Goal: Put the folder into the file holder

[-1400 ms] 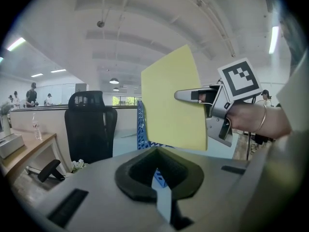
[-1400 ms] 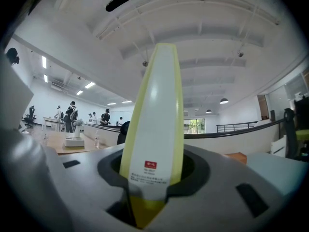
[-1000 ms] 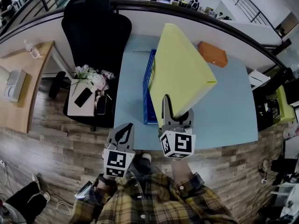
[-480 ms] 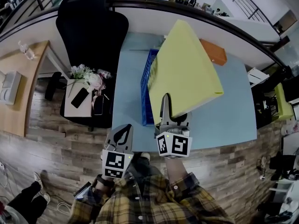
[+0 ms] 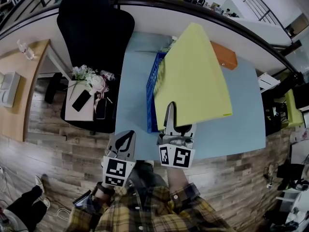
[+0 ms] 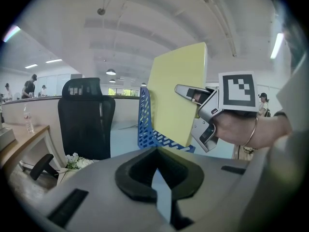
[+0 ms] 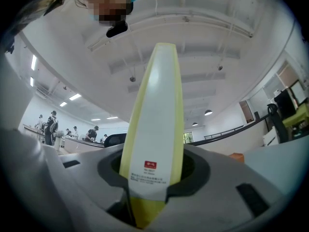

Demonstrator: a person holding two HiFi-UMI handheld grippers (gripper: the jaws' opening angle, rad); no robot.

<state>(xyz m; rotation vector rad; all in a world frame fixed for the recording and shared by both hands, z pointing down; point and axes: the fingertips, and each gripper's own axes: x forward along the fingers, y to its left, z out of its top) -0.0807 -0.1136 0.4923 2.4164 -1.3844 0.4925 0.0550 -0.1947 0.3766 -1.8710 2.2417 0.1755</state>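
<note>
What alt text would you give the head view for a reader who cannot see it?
The right tongs grip a yellow folder by its near edge, raised close to a blue file holder on a light blue table. The left tongs, shut and empty, hang at the table's near edge; a black office chair stands to its left.

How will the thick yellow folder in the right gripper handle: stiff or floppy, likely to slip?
Probably stiff: the thick yellow folder stands flat and unbent though the right gripper clamps only its lower edge. Likely light: one gripper lifts it. Its smooth surface might slide between the pads.
</note>
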